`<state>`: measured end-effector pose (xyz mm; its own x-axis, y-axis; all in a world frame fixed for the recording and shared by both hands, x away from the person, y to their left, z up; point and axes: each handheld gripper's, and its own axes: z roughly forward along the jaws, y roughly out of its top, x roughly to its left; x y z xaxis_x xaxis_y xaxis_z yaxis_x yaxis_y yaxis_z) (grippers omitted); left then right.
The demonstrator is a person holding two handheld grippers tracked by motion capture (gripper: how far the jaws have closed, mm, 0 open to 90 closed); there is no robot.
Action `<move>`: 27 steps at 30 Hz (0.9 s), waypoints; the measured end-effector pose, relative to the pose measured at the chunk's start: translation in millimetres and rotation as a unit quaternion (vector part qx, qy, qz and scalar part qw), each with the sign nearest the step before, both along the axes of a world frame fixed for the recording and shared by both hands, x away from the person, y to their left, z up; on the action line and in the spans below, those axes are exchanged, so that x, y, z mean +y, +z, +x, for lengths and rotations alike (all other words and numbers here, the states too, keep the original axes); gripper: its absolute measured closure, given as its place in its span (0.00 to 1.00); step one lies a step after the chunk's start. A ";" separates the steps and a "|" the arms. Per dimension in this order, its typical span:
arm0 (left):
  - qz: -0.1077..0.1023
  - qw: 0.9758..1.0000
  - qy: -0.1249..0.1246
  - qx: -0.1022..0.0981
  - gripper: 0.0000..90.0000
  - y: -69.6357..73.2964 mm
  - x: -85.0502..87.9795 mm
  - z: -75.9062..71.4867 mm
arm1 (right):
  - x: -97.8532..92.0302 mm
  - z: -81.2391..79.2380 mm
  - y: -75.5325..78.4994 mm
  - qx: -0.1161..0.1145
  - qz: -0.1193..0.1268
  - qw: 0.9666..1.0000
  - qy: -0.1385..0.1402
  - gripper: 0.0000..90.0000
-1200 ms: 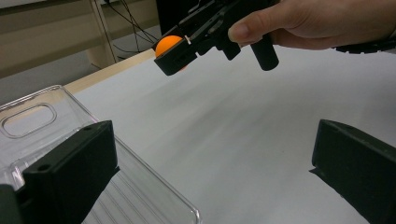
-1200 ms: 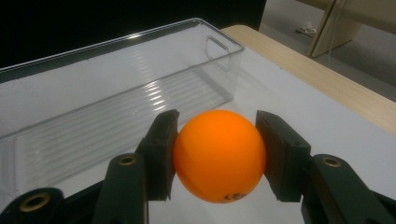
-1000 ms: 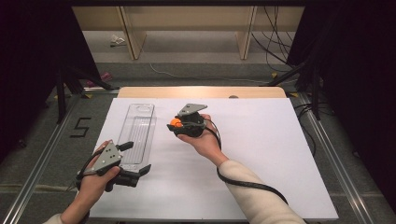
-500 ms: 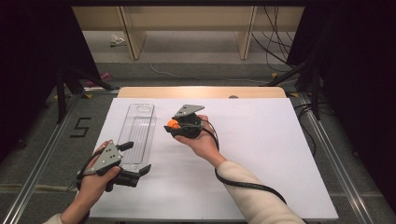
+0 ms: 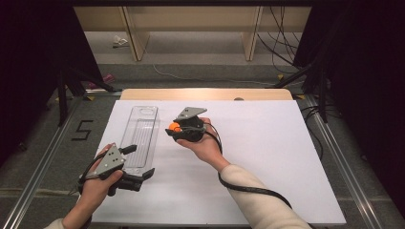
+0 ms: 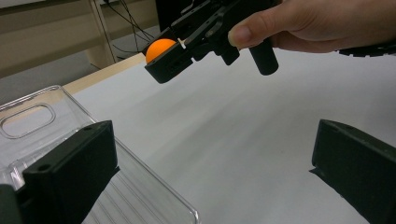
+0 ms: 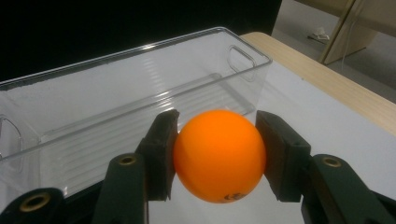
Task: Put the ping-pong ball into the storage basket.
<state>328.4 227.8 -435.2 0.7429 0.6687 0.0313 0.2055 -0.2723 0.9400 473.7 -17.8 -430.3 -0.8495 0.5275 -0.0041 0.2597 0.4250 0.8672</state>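
High view: the right tool [image 5: 173, 131] grips an orange ball [image 5: 175, 127] above the white table [image 5: 267, 157], just beside the clear bin [image 5: 141, 136]; the left tool [image 5: 141, 163] stands wide by the bin's near end.

Right gripper view: both pads [image 7: 163, 154] press the ball [image 7: 218, 155].

Two hand-held black plastic grippers [image 5: 184, 129], each with blocky matte jaws. Brass-coloured screw eyelets on the right gripper's jaw arms. Grey three-cornered plate on top of each, dotted with small holes. Black trailing cable [image 5: 248, 188]. Cream long sleeve [image 5: 260, 205] on the right forearm.
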 end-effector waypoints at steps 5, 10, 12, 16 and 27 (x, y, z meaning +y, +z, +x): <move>0.000 1.000 0.000 0.000 0.00 0.0 -0.1 0.0 | 2.9 -0.8 1.8 -0.002 0.002 1.000 0.003 0.57; 0.000 1.000 0.000 0.000 0.00 0.0 -0.2 -0.1 | 7.7 -2.4 3.1 -0.002 0.005 1.000 0.007 0.57; 0.000 1.000 -0.001 0.000 0.00 0.0 -0.2 -0.1 | 9.4 -2.8 3.7 -0.002 0.004 1.000 0.010 0.57; 0.000 1.000 0.000 0.000 0.00 0.0 -0.2 -0.1 | 12.7 -4.0 4.5 -0.001 0.007 1.000 0.013 0.57; 0.000 1.000 0.000 0.000 0.00 0.0 -0.2 -0.1 | 22.2 -7.1 4.5 0.000 0.007 1.000 0.022 0.57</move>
<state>328.3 227.6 -435.2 0.7435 0.6680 0.0309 0.2059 -0.2726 0.9398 466.6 4.4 -425.7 -0.8721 0.4893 0.0026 0.2405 0.4240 0.8731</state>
